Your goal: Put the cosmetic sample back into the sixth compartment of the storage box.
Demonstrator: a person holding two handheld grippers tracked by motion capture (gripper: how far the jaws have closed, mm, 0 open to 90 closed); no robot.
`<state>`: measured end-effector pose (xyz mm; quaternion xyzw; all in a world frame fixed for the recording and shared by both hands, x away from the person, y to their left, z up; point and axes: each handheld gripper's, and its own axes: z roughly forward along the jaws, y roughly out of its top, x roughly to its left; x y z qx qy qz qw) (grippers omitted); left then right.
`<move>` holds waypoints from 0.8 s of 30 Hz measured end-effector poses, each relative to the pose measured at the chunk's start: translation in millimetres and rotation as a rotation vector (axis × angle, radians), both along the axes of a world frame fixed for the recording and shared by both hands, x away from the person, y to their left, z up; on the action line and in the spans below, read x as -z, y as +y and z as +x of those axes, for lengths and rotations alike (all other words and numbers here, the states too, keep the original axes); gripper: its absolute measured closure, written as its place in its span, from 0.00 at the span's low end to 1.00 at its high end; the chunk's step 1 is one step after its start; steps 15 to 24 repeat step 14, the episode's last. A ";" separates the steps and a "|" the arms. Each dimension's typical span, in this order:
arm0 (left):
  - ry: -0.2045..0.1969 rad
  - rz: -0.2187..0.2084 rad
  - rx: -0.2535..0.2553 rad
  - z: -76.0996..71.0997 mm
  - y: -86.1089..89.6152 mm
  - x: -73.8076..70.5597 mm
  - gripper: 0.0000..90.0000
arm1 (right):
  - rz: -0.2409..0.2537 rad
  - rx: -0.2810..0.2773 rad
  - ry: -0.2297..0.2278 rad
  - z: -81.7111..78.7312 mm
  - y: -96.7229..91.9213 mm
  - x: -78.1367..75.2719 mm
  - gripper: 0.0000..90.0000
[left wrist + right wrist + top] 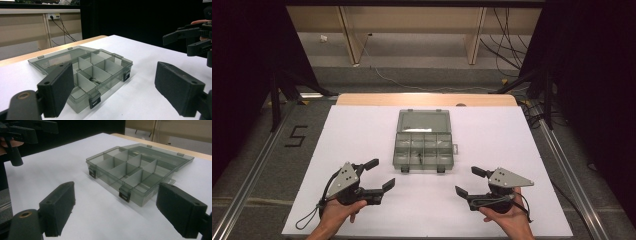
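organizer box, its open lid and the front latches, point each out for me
box [424, 150], high view, on the divider grid of the base
lid [423, 121], high view, middle of the flat open panel
latch [124, 194], right gripper view, on the black clasp at the nearer front corner

Bare white table [362, 135] flanks the open organizer box [423, 147], the lone obstacle between claws.

A clear compartment box [423, 142] lay open at the middle of the white worktop [362, 130], lid folded toward the far edge. Near the front edge, the left gripper [379, 175] and right gripper [470, 181] sat hand-held, jaws spread apart.
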<state>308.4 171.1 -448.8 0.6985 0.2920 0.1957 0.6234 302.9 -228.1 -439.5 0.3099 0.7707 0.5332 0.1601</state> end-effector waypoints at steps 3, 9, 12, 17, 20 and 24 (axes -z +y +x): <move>0.003 0.008 -0.005 -0.3 0.1 -0.3 0.17 | -0.024 0.006 -0.006 0.1 -0.3 0.0 0.19; 0.004 0.009 -0.004 -0.2 0.0 -0.3 0.17 | -0.010 0.015 -0.031 2.1 -0.4 1.6 0.19; 0.004 0.009 -0.004 -0.1 -0.1 -0.3 0.17 | 0.003 0.010 -0.024 2.6 -0.2 2.1 0.19; 0.004 0.010 -0.004 -0.1 -0.1 -0.2 0.17 | 0.003 0.008 -0.023 2.7 -0.2 2.2 0.19; 0.004 0.010 -0.004 -0.1 -0.1 -0.2 0.17 | 0.003 0.008 -0.023 2.7 -0.2 2.2 0.19; 0.004 0.010 -0.004 -0.1 -0.1 -0.2 0.17 | 0.003 0.008 -0.023 2.7 -0.2 2.2 0.19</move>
